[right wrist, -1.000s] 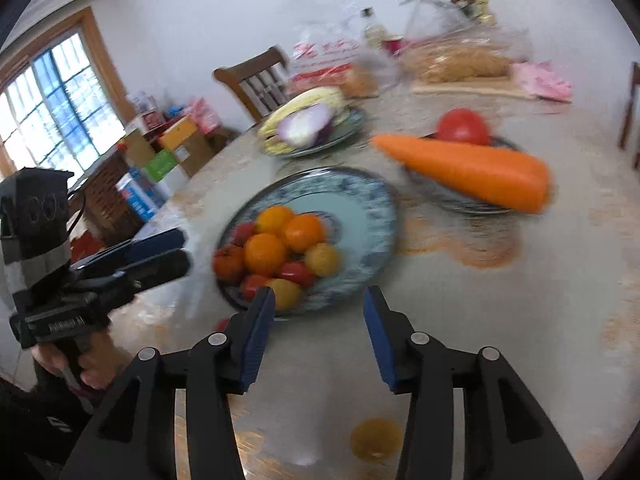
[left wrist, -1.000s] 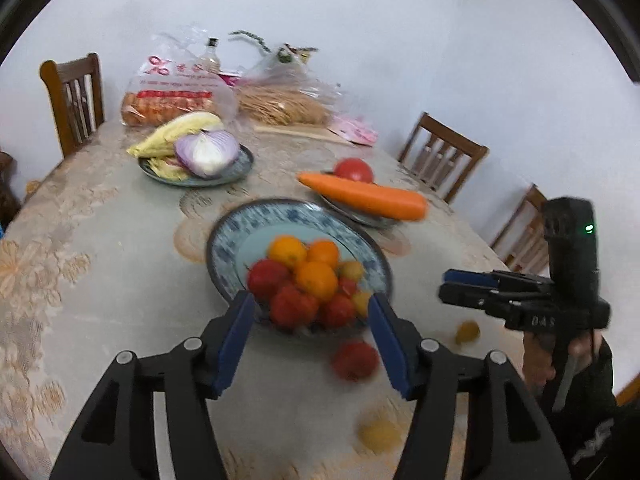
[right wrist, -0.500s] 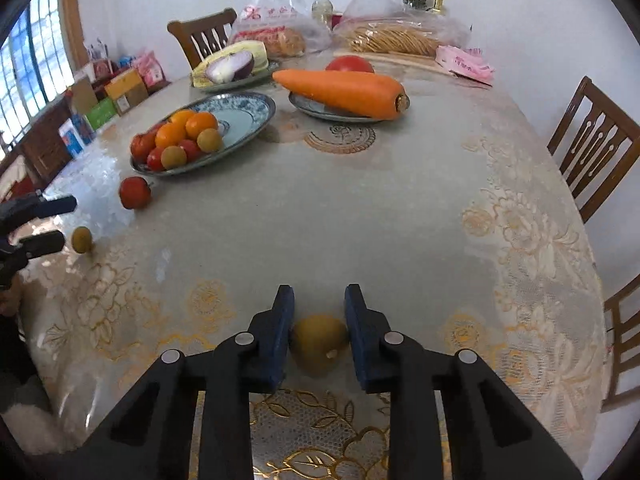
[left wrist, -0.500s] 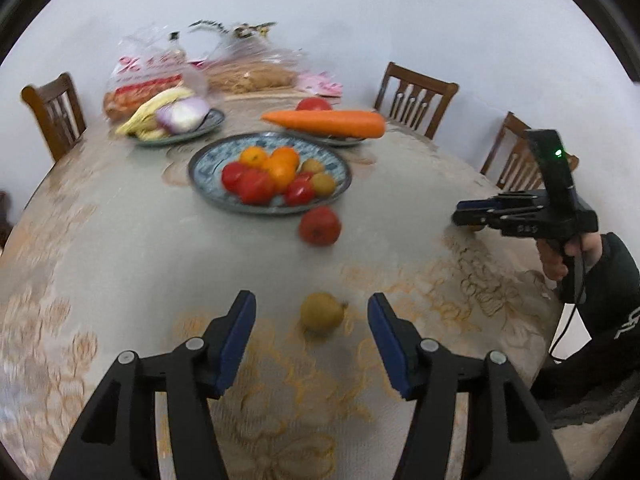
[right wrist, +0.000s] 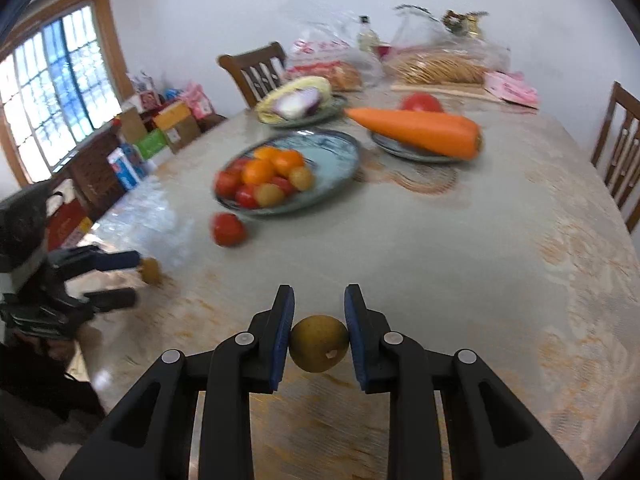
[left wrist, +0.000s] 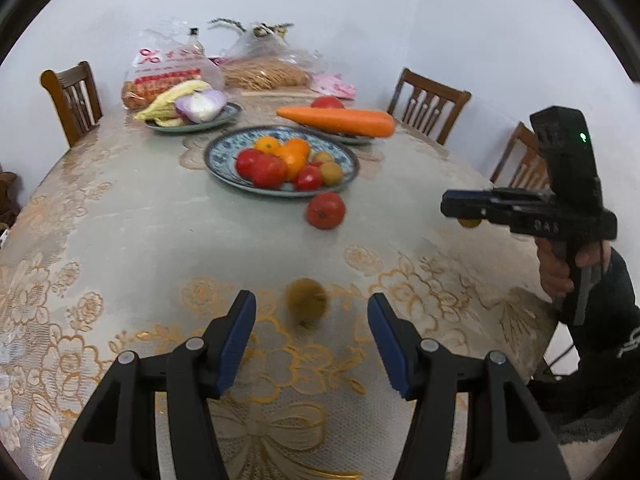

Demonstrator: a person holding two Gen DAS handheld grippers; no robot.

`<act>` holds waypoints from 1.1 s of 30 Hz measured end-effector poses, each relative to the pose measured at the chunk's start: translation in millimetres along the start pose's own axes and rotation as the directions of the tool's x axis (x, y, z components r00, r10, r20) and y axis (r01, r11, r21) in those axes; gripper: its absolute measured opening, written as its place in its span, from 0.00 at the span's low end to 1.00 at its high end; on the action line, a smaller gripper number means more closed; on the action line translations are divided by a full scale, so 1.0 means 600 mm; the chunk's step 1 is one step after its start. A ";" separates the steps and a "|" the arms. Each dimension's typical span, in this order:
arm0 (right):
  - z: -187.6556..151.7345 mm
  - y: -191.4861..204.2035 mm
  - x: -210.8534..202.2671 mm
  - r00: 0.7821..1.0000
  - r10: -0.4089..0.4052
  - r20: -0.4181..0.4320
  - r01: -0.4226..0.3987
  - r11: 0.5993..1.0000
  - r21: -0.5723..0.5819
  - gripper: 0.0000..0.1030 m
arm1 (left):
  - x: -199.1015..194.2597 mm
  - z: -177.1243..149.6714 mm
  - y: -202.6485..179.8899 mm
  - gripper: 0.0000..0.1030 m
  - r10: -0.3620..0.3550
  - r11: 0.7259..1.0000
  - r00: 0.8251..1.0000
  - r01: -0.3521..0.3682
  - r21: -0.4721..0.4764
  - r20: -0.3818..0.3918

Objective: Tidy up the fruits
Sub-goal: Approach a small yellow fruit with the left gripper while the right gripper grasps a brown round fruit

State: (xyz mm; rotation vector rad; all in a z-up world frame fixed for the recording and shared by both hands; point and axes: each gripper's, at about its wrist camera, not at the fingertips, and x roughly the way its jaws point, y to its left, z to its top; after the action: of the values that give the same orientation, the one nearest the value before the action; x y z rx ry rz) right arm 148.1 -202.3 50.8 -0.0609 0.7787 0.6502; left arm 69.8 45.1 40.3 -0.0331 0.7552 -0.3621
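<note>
The right gripper (right wrist: 319, 322) is closed on a small brown-yellow pear (right wrist: 319, 343); its blue pads press on the pear from both sides. Its jaws have just been closing, and the pear is between them. In the right wrist view the pear looks lifted a little off the table (right wrist: 480, 260), but I cannot tell for sure. The fruit plate (right wrist: 336, 152) lies ahead of this gripper and a bit to its left, farther up the table, already heaped with oranges, tomatoes and small yellow fruit. So I think the right hand needs to carry its pear forward and leftward to the plate, where the near rim has some bare room. The left gripper (left wrist: 311, 311) is open about half way and holds nothing. A second pear (left wrist: 307, 301) lies on the table just ahead of it, between the line of its two fingers but not touched by them. That pear is blurry, so I cannot tell which way its stalk points. The left hand is much nearer to this pear than the right hand is. A loose tomato (left wrist: 326, 210) sits on the table just beside the near edge of the plate, straight past the second pear.
</note>
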 end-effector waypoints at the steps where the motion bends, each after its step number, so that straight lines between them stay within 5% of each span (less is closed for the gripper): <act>1: 0.003 0.007 0.002 1.000 0.008 0.001 -0.008 1.000 -0.010 0.27 | -0.001 0.001 0.003 0.60 0.008 1.000 1.000 -0.008 -0.003 0.003; 6: 0.021 0.040 0.016 0.999 0.051 0.006 -0.050 0.997 -0.054 0.27 | 0.003 0.005 0.008 0.57 0.022 1.000 1.000 -0.022 -0.006 -0.012; 17: 0.037 0.069 0.026 0.995 0.087 0.044 -0.083 0.993 -0.087 0.27 | 0.041 0.012 -0.019 0.24 -0.008 0.999 0.996 0.011 0.041 -0.087; 33: 0.032 0.057 0.031 0.992 0.104 0.068 -0.100 0.993 -0.063 0.27 | 0.071 0.033 -0.028 0.24 0.091 0.996 0.990 -0.088 0.034 -0.108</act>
State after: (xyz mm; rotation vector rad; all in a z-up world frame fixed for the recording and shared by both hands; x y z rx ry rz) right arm 150.6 -159.9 58.3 -0.0526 0.6970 0.7693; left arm 106.5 13.2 28.8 0.0482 0.8571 -0.2913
